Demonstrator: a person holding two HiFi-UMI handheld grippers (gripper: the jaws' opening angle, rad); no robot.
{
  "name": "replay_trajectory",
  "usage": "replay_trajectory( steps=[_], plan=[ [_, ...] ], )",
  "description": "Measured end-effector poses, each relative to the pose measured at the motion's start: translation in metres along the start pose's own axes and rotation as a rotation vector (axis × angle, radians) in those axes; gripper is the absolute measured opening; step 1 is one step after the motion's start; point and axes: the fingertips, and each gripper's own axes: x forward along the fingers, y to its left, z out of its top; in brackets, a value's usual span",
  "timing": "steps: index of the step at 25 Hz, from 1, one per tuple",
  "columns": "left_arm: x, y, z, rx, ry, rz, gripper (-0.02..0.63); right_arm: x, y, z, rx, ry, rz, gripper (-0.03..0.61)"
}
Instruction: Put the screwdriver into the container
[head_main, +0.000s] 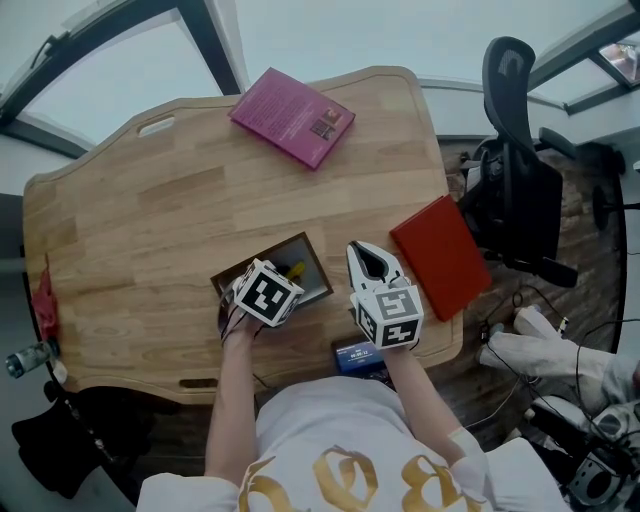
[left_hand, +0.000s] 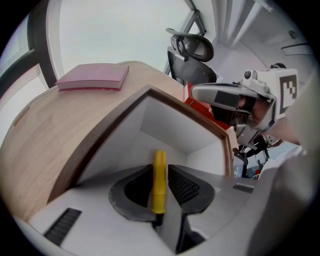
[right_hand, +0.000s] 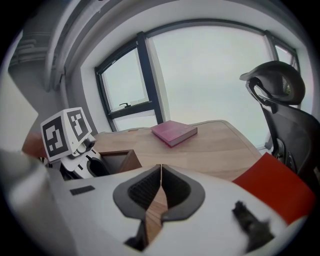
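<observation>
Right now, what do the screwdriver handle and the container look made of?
Screwdriver: handle looks like smooth yellow plastic, uniform colour with soft sheen.
Container: apparently wood or wood-look board, matte brown rim; inner walls flat white, perhaps painted or lined.

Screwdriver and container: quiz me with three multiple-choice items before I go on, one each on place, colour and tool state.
1. Where is the screwdriver?
A. in the right tool
B. in the left tool, at the container
C. nowhere in view

2. What colour is its handle?
A. green
B. black
C. yellow

3. How is the right tool?
A. shut, empty
B. wide open
C. shut on the screwdriver

Answers:
1 B: the left gripper view shows both jaws pressed on it, with the box's white inside ahead.
2 C: the handle is plainly yellow.
3 A: its jaws meet with nothing between.
</observation>
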Motion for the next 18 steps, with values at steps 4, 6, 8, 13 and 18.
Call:
replay_trajectory(
  steps=[4,6,8,13,18],
  plan=[
    [-0.004,-0.001,0.004,-0.013,-0.030,0.005,0.100,-0.003,0.000,0.002,-0.005,-0.006,-0.002,0.032],
    [-0.007,0.000,0.006,-0.011,-0.048,0.020,0.100,-0.004,0.001,0.004,-0.009,-0.012,0.000,0.032],
    [-0.011,0.001,0.009,-0.009,-0.077,0.038,0.095,-0.006,0.001,0.007,-0.014,-0.018,0.002,0.032],
    [-0.030,0.008,0.016,-0.052,-0.178,0.095,0.081,-0.014,0.005,0.012,-0.019,-0.038,0.006,0.032],
    [-0.051,0.015,0.020,-0.095,-0.283,0.160,0.069,-0.021,0.011,0.016,-0.023,-0.058,0.014,0.032]
  ],
)
